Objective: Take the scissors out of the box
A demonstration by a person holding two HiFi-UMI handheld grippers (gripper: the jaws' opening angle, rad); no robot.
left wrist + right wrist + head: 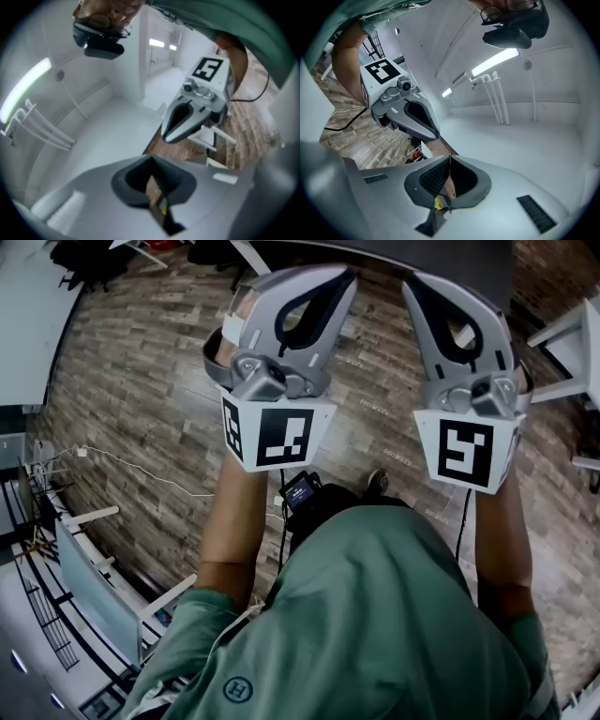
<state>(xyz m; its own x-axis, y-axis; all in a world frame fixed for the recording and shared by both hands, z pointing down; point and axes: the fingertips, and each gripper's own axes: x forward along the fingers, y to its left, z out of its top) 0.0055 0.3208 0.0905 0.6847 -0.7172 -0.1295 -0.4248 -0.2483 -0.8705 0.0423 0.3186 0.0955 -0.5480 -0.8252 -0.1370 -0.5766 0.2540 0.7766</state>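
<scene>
your grey left tool (151, 161) and grey right tool (449, 159) both point up at the white ceiling (543, 154), jaws pressed together on nothing. no scissors or box shows ahead of either tool. judging by that, the task hasn't started: lower both tools and find the box.

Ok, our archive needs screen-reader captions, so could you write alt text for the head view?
A person in a green shirt holds the left gripper and right gripper raised side by side toward the camera, jaws shut, each with a black-and-white marker cube. Beneath them is a wood-plank floor; no box or scissors are visible.
</scene>
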